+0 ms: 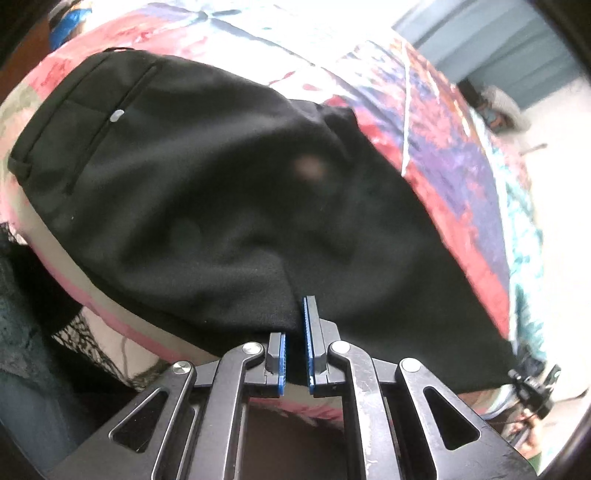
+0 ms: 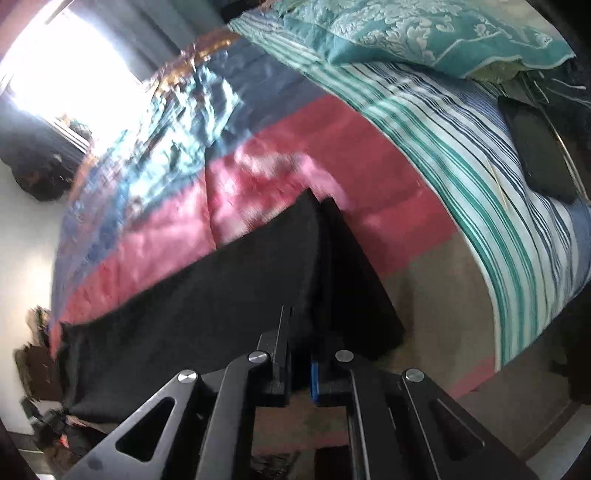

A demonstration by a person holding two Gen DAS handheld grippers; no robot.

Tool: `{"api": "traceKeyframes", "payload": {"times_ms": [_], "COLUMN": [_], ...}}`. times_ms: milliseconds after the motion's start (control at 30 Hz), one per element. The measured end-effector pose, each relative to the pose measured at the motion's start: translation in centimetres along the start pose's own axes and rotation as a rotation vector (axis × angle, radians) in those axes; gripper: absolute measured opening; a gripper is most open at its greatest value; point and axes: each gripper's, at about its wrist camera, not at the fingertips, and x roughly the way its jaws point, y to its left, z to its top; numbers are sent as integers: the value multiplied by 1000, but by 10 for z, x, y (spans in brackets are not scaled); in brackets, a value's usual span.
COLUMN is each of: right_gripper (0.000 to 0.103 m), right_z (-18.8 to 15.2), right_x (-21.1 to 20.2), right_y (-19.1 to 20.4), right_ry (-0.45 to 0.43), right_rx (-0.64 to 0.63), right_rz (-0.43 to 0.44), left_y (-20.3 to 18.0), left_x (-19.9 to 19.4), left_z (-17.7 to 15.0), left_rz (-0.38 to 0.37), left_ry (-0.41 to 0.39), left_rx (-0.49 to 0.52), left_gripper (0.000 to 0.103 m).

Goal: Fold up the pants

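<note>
Black pants [image 1: 207, 192] lie spread on a colourful quilt [image 1: 454, 155], with a back pocket and its pale button [image 1: 115, 117] at the upper left. My left gripper [image 1: 293, 321] is shut on the near edge of the pants, and dark cloth sits between its blue pads [image 1: 306, 325]. In the right wrist view a long black leg of the pants [image 2: 221, 295] runs across the pink part of the quilt [image 2: 369, 147]. There my right gripper [image 2: 301, 332] is shut on the pants near a folded end, with cloth covering its right fingertip.
A teal patterned pillow [image 2: 424, 33] and a striped sheet [image 2: 461, 147] lie at the far side of the bed. A dark flat object [image 2: 539, 155] rests on the sheet. The window [image 2: 66, 74] glares bright. Pale floor [image 1: 554, 155] shows beyond the bed's edge.
</note>
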Motion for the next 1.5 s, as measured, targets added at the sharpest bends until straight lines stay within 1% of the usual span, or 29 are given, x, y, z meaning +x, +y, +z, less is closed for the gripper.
{"api": "traceKeyframes", "payload": {"times_ms": [67, 200, 300, 333, 367, 400, 433, 467, 500, 533, 567, 600, 633, 700, 733, 767, 800, 867, 933, 967, 1000, 1067, 1133, 1167, 1200, 1267, 1367, 1433, 1500], "right_gripper": [7, 7, 7, 7, 10, 15, 28, 48, 56, 71, 81, 81, 81, 82, 82, 83, 83, 85, 85, 85, 85, 85, 85, 86, 86, 94, 98, 100, 101], "right_z": [-7, -13, -14, -14, -14, -14, -15, -16, -19, -22, -26, -29, -36, -45, -52, -56, -59, -66, -76, -83, -89, -102, -110, -113, -116, -121, -122, -122, -123], "right_x": [12, 18, 20, 20, 20, 19, 18, 16, 10, 3, -8, -18, -36, -57, -66, -68, -67, -56, -37, -24, -7, 24, 59, 69, 73, 72, 75, 76, 77], "right_y": [-7, -15, -13, -12, -11, -10, -8, -6, -4, -4, -2, 0, 6, 22, 40, 54, 73, 112, 146, 164, 179, 191, 193, 193, 194, 193, 194, 190, 189], "right_ry": [46, 31, 26, 22, 16, 5, 0, -7, -26, -42, -74, -110, -186, -278, -326, -344, -351, -338, -309, -292, -274, -224, -133, -110, -117, -155, -152, -153, -164], "right_rx": [23, 53, 34, 28, 21, 13, 9, 5, 6, 7, 2, -8, -35, -99, -152, -182, -214, -271, -317, -340, -366, -389, -385, -377, -372, -371, -366, -353, -345], "right_rz": [-37, -39, -55, -63, -78, -92, -104, -114, -91, -85, -118, -154, -221, -300, -316, -302, -265, -167, -102, -73, -47, -42, -55, -64, -69, -54, -44, -37, -36], "left_y": [2, 2, 0, -1, -3, -4, -4, -3, 0, 3, 7, 9, 10, 8, 5, -1, -6, -11, -3, 10, 18, 26, 22, 18, 13, -7, -40, -57, -63], "left_x": [5, 7, 7, 10, 12, 13, 12, 7, -3, -15, -33, -48, -59, -79, -82, -78, -66, -39, 1, 27, 34, 27, 13, -2, -10, -29, -21, 2, 35], "left_z": [-5, -10, -11, -11, -11, -11, -12, -16, -22, -28, -36, -41, -43, -38, -31, -20, -6, 14, 33, 42, 44, 44, 40, 37, 35, 37, 55, 70, 95], "left_rz": [12, 43, 69, 81, 98, 116, 133, 155, 186, 203, 215, 218, 219, 223, 220, 218, 225, 262, 369, 460, 467, 433, 464, 447, 424, 340, 241, 246, 330], "left_ry": [15, 25, 34, 41, 51, 62, 73, 84, 87, 76, 47, 20, -5, -94, -132, -154, -168, -174, -137, -78, -63, -100, -94, -127, -152, -216, -231, -229, -228], "left_rx": [-5, 20, 45, 51, 62, 75, 91, 105, 121, 132, 149, 168, 181, 231, 264, 302, 342, 382, 377, 344, 325, 297, 318, 331, 342, 404, 493, 531, 532], "left_gripper": [6, 6, 6, 7, 13, 15, 26, 44, 53, 63, 64, 64, 65, 71, 77, 81, 81, 81, 81, 88, 95, 97, 94, 93, 94, 96, 97, 97, 97]}}
